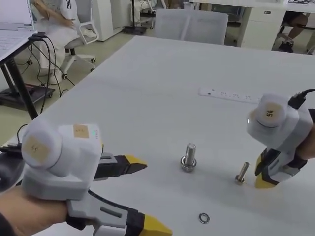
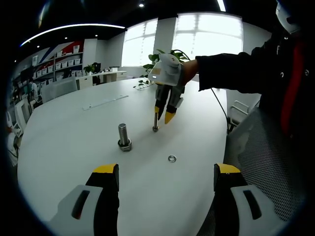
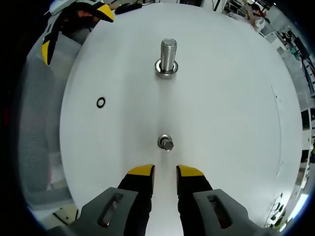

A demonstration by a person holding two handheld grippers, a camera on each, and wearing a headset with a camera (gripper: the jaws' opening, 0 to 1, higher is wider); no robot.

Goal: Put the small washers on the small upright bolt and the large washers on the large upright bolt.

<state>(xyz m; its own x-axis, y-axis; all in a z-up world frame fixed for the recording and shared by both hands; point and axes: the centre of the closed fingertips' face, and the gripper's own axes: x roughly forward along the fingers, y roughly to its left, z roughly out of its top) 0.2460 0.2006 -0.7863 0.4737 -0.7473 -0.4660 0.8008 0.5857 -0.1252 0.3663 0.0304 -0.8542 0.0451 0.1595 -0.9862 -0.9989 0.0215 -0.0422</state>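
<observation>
Large bolt [image 1: 188,157] stands mid-table, axis vertical, thread up, probably washers at its base. Small bolt [image 1: 241,173] upright to its right. Right gripper [image 1: 262,176] just beside it, jaws narrowly apart, empty. Left gripper [image 1: 152,196] spread wide, near left. Loose washer [image 1: 204,218] lies flat, nearer.

The left gripper [image 1: 152,196] is a bulky white rounded plastic housing with a tan round paper sticker [image 1: 37,147] and grey-black jaws tipped yellow; the right gripper [image 1: 262,176] matches, trailing a thin black cable [image 1: 300,98]; a black fabric sleeve [image 2: 231,66] covers that arm.
</observation>
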